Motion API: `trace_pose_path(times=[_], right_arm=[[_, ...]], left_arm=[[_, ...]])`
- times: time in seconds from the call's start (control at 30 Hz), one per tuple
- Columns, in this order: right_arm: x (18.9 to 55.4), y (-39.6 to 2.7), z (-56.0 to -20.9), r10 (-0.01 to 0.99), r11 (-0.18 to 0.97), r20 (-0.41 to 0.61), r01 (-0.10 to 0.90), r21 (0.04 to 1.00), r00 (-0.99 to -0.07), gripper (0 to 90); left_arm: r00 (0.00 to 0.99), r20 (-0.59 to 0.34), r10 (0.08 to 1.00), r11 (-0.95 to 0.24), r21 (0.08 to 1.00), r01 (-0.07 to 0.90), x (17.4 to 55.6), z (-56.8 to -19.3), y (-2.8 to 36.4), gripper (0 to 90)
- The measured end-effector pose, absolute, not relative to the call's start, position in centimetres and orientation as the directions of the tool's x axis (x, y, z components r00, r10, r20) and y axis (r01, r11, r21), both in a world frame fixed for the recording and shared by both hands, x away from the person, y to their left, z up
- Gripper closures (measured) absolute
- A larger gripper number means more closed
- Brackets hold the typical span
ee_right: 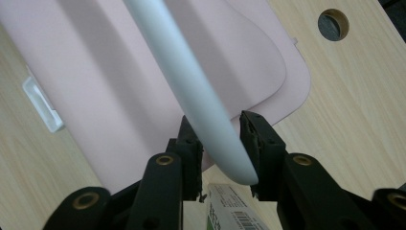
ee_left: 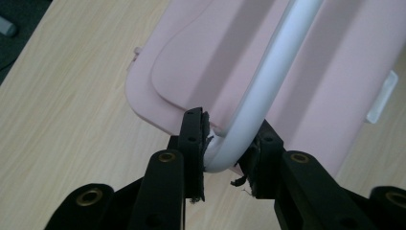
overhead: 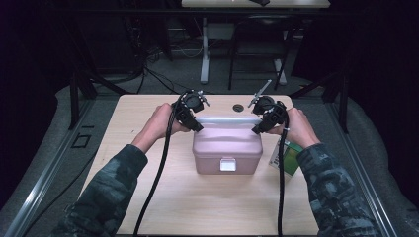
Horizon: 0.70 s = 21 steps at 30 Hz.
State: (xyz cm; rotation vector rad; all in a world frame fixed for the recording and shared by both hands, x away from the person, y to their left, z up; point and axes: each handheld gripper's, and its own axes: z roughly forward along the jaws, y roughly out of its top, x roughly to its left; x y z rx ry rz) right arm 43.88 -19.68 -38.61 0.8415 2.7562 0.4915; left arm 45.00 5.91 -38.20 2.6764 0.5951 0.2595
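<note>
I have both tongs, left [ee_left: 225,143] and right [ee_right: 221,143], clenched on the ends of the handle [overhead: 228,120] arching between them over the box [overhead: 227,150] on the desk [overhead: 148,197]; stiff, smooth plastic, probably light, best lifted level

Overhead view; two close jaw views
</note>
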Motion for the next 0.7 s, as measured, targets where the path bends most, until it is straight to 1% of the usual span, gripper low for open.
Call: trace_pose_path(times=[0.2,0.47,0.7], right_arm=[[44.0,-19.1,-38.6,0.557,0.796,-0.119,0.488,0.357,-0.822,72.0],[43.4,-18.0,-38.7,0.542,0.794,-0.101,0.470,0.386,-0.834,72.5],[42.8,-16.4,-38.8,0.515,0.807,-0.110,0.438,0.396,-0.850,73.0]], left_arm=[[0.896,0.115,0.428,-0.857,0.367,0.362,44.9,-38.1,6.0,73.5],[0.887,0.112,0.449,-0.842,0.385,0.378,44.1,-38.2,7.7,73.3],[0.876,0.114,0.469,-0.827,0.404,0.390,43.1,-38.3,9.6,73.2]])
